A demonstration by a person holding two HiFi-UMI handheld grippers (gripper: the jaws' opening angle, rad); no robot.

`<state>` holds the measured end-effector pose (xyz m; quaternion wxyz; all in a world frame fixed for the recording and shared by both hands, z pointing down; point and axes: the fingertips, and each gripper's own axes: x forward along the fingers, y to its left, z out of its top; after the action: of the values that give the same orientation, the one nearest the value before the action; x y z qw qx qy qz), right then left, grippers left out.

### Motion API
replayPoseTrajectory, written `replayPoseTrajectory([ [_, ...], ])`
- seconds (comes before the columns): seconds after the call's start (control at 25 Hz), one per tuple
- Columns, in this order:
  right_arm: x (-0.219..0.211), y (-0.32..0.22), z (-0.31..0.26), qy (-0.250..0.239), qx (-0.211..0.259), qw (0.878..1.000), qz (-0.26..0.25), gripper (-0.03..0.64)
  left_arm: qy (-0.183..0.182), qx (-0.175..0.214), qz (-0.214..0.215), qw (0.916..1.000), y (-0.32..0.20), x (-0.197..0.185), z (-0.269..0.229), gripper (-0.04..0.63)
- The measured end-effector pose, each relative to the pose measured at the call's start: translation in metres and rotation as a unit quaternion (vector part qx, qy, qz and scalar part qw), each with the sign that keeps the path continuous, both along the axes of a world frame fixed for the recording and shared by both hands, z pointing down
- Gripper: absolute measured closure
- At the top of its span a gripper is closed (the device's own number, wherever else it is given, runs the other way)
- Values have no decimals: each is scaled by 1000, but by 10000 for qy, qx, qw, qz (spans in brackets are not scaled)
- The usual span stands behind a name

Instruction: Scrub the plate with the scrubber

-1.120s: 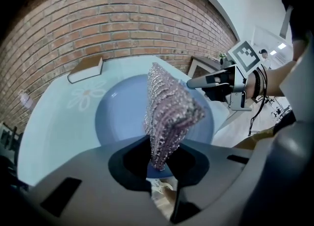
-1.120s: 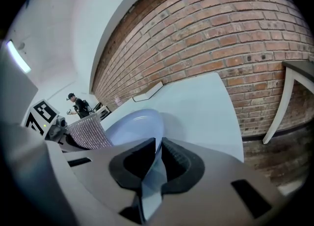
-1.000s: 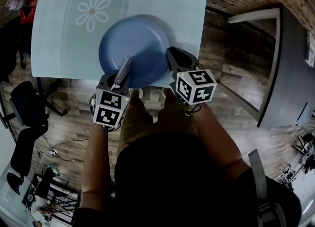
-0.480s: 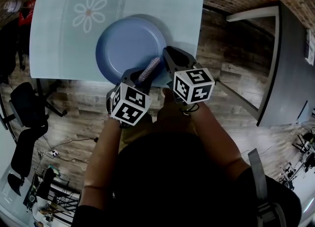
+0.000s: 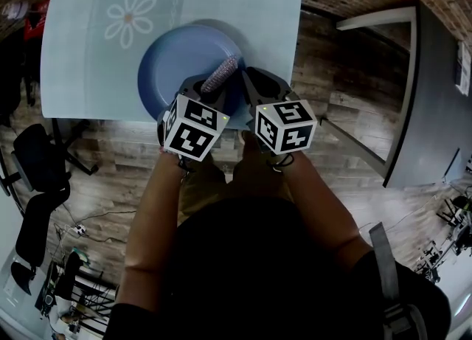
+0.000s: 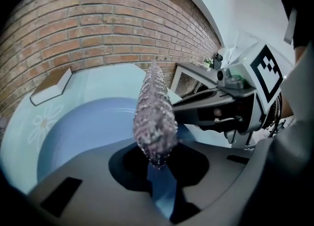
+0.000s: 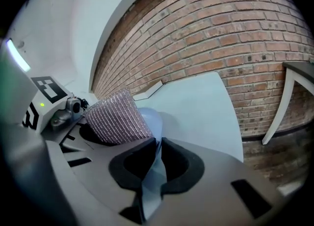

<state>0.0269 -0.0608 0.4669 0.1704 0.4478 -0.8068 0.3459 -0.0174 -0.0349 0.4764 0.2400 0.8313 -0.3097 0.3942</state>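
Head view: a pale table [image 5: 81,73] is seen, with the blue plate [image 5: 173,66] at its near edge. Stiff and likely slippery, the plate is pinched at its rim by the fingers of the right gripper [image 7: 156,159]. The scrubber [image 5: 221,74], likely soft and light, is squeezed at its end by the fingers of the left gripper [image 6: 158,160].

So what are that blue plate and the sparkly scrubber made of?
The plate looks like plastic or melamine, though glazed ceramic can't be ruled out: an even matte blue with a soft sheen and a thin rim. The scrubber looks like a pad wrapped in knitted metallic-plastic mesh: fine ribbed rows that glitter silvery-pink.
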Motion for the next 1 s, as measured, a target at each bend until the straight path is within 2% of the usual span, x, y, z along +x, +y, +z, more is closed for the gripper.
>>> replayPoseTrajectory([
  [0.44, -4, 1, -3, 74, 69, 9999, -40, 555, -247, 194, -230, 9992, -41, -27, 5, 518],
  [1.0, -4, 0, -3, 251, 81, 9995, -147, 555, -650, 212, -499, 9964, -60, -75, 9, 518],
])
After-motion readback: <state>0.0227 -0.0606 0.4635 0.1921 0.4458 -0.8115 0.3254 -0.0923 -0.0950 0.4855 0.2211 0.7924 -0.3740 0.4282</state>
